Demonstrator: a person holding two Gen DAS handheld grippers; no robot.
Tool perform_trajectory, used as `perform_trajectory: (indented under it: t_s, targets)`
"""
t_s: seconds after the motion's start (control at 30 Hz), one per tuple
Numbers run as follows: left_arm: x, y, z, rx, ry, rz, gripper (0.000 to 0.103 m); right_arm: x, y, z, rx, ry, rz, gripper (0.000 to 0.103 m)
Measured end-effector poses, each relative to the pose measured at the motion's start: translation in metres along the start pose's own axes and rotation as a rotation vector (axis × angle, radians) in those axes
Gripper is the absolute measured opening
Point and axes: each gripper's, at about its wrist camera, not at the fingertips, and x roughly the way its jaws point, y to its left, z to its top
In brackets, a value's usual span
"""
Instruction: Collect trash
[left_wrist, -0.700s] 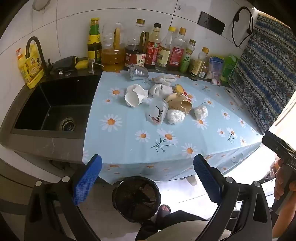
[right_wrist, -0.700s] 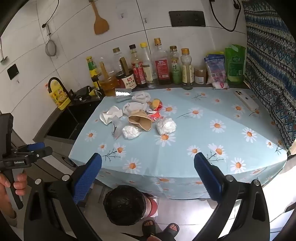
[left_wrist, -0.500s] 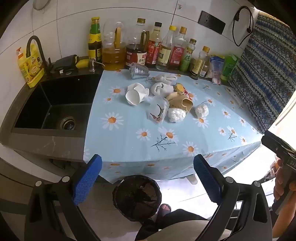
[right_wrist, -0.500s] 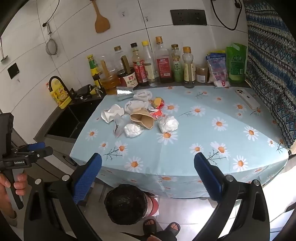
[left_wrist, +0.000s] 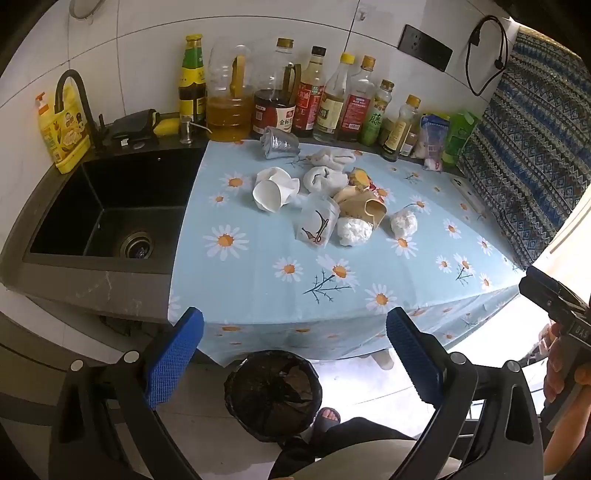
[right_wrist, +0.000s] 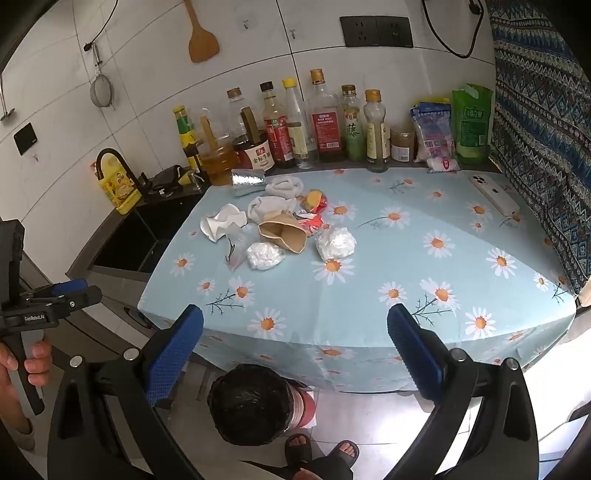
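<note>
- Left tool (left_wrist: 294, 349) is wide open with nothing in it, hanging over the front edge of the table (left_wrist: 258, 295) with the blue daisy-print cloth.
- Right tool (right_wrist: 294, 349) is the same, blue pads spread wide and empty.
- Trash sits bunched mid-table: crumpled white paper cup (left_wrist: 275, 188), clear plastic cup (left_wrist: 317, 220), squashed brown paper cup (right_wrist: 282, 232), two white wads (right_wrist: 335, 243).
- Black-lined trash bin (left_wrist: 272, 393) is on the floor below the table edge.

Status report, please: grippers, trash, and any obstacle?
Left gripper and right gripper open, empty, short of the table. Trash pile untouched on tablecloth; bin on the floor below. Nothing in the way.
</note>
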Motion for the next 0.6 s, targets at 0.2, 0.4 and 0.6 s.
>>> perform_trajectory:
  t_s: [0.2, 0.4, 0.6]
  targets:
    - [-0.0003, -0.0029, 0.0010, -0.003, 0.007, 0.007, 0.096, 0.0013, -0.0019, -0.0006, 0.004, 0.004, 0.005, 0.099]
    - [0.0007, -0.0040, 0.0017, -0.003, 0.006, 0.005, 0.096, 0.0023, -0.0010, -0.0011, 0.001, 0.003, 0.005, 0.099]
    - [0.0029, -0.0060, 0.0018, -0.003, 0.007, 0.009, 0.096, 0.0058, 0.0018, -0.0005, -0.002, 0.013, 0.008, 0.099]
